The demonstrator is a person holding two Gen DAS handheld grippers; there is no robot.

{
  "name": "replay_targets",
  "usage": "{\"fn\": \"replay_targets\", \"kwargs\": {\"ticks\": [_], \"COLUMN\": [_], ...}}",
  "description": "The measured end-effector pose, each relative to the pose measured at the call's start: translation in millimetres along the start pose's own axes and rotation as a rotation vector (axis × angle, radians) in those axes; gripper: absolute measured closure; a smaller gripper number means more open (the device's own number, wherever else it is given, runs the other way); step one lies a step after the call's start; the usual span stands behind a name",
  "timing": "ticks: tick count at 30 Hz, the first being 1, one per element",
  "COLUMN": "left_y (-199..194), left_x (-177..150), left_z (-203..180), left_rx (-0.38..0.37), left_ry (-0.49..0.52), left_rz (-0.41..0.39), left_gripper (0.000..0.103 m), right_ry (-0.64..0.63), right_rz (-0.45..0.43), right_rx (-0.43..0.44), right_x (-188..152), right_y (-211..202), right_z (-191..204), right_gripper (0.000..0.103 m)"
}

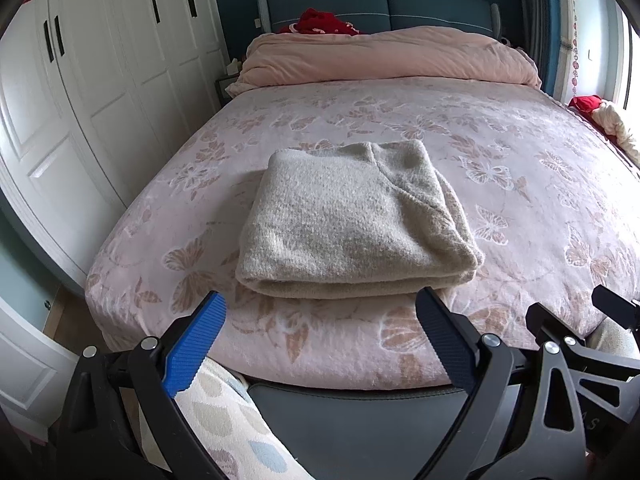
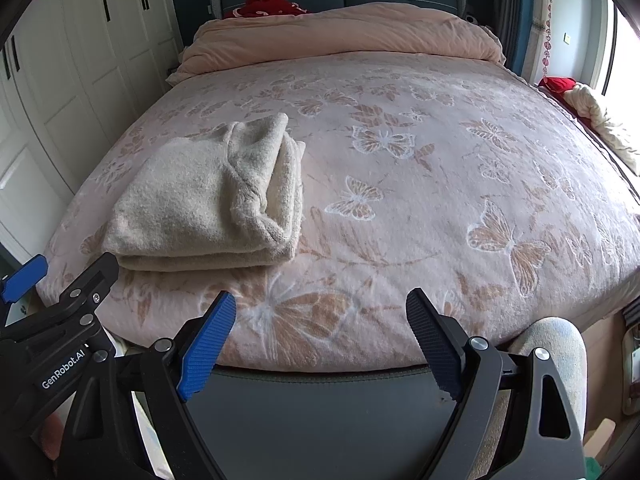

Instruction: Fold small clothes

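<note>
Folded cream sweater (image 1: pixel 352 220) lying flat on the pink butterfly bed cover (image 1: pixel 500 152), near the foot of the bed. Folded into a thick, neat square, one soft edge tucked along its right side. Left gripper (image 1: pixel 320 336) hanging just in front of the sweater, jaws wide apart, nothing between them. Right gripper (image 2: pixel 322 340) off to the right of the sweater, over bare cover, jaws wide apart too, holding nothing. Not touching the sweater, either one. Looks like the folding of this piece is done, or very nearly. Maybe one small pat left to flatten the puffy right edge. Next, probably, moving the bundle aside or fetching another piece to fold. For that: both grippers down low, one on each side, sliding under the bottom layer, then closing gently and lifting together so the folds stay put. Rolled pink duvet (image 1: pixel 384 56) far up by the headboard, well away.
</note>
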State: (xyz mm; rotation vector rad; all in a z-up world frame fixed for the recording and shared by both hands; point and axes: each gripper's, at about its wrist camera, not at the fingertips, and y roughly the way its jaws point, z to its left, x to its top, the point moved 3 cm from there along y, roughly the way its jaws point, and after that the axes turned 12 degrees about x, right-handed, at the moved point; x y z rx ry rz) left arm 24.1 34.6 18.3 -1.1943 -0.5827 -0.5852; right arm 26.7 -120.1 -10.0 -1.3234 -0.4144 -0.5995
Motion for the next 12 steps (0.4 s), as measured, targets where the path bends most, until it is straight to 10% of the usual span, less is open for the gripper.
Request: {"fn": "replay_targets", "kwargs": {"ticks": [12], "left_y": [1.2], "left_x": [1.8], "left_z": [-2.5], "left_rx": [-0.002], "left_ry": [-0.002], "left_rz": [0.012], "left_gripper": [0.013], "right_ry": [0.005], "right_rz": [-0.006], "right_rx": [-0.016], "right_x": [0.1], "right_y": [-1.2], "right_z": [1.3], "right_gripper": [0.018]}}
